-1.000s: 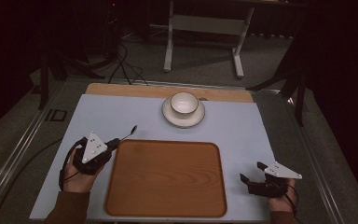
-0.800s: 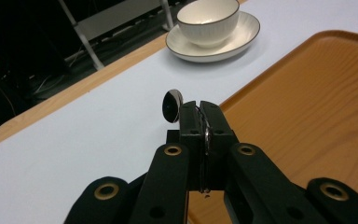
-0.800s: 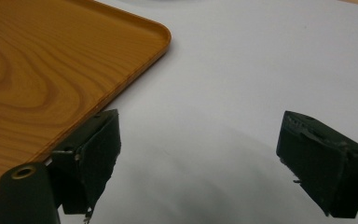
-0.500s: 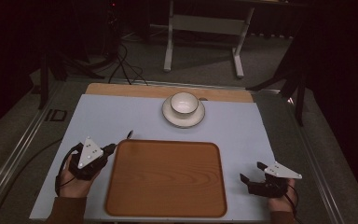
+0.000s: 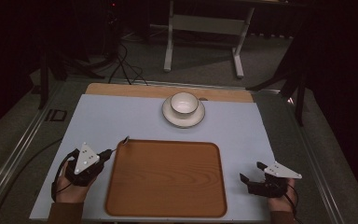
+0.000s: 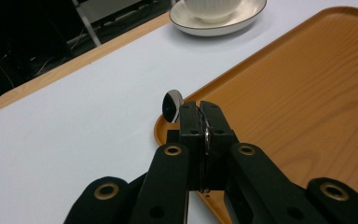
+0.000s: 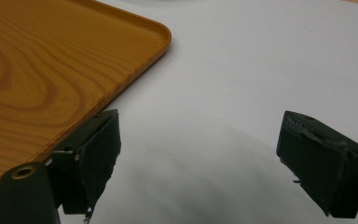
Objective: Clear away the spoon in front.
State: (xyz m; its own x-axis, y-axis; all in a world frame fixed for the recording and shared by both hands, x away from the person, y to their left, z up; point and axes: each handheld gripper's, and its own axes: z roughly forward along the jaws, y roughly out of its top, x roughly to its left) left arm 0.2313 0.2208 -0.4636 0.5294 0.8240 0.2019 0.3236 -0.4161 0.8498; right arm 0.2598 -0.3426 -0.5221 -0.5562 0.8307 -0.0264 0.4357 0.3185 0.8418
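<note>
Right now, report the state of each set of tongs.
Left tongs: shut on a spoon, its bowl over the tray's corner.
Right tongs: open, holding nothing, over the white table.

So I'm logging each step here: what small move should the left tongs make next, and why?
Probably ease the left tongs forward toward the cup on its saucer. They are shut on a spoon, whose bowl sits at the tray's near-left corner, well short of the cup.

Room's pretty dim, the floor behind nearly black. Soft overhead light hits the bench (image 5: 121, 116), so shadows are faint. Close up, the black fingers (image 7: 98, 154) look slightly blurry.
</note>
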